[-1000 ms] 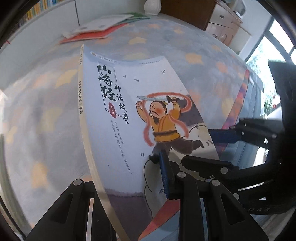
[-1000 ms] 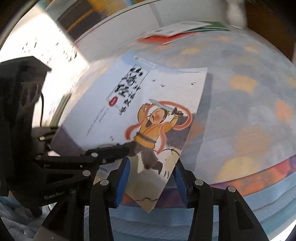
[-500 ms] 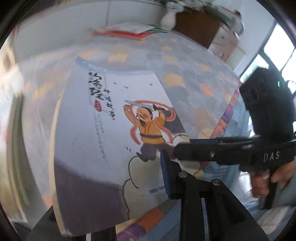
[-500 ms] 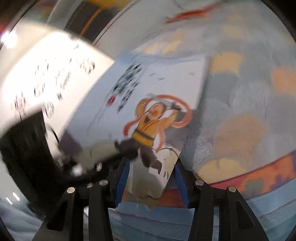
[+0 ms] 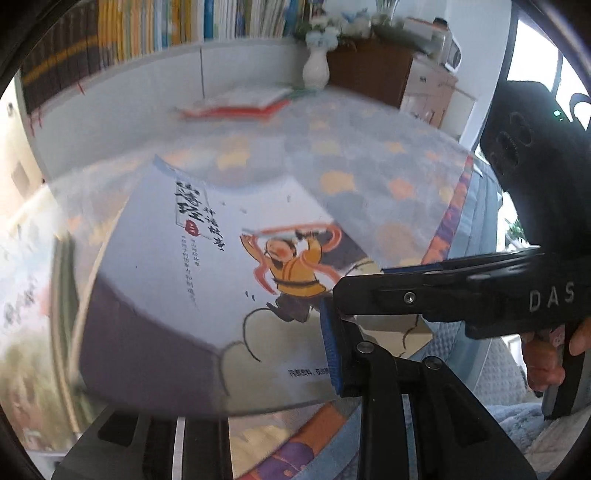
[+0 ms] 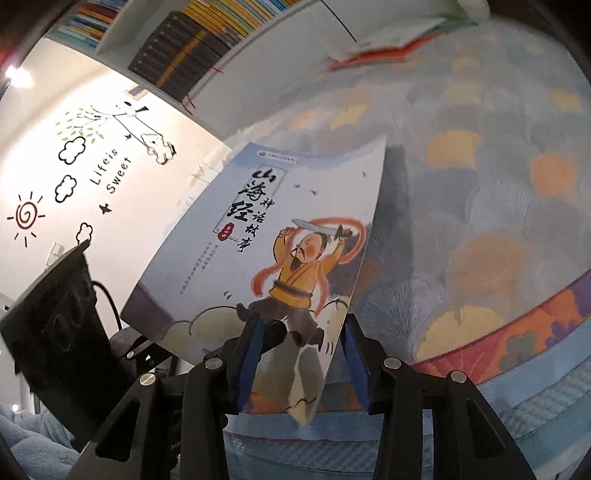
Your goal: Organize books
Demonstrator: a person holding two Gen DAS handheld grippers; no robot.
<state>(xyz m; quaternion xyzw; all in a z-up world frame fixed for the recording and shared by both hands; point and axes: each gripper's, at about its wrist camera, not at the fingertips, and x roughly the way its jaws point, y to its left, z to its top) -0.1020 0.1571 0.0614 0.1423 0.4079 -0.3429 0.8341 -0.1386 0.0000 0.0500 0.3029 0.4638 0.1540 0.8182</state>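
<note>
Blue rubber pads on the left hand-held gripper are pinching the near edge of the illustrated book, jaws nearly together on it, while the right hand-held gripper is closing its jaws around the book's lower corner, pads not yet clearly pressing. Compared with a second ago, the book is riding higher and tilting flatter above the bed, and the bookshelf is now coming into view beyond it, so the carry toward shelving seems to be getting under way, probably with a two-handed hold. Beyond the grippers, a loose stack of books is lying at the bed's far edge; further off, a white vase and a wooden dresser are standing to the right.
</note>
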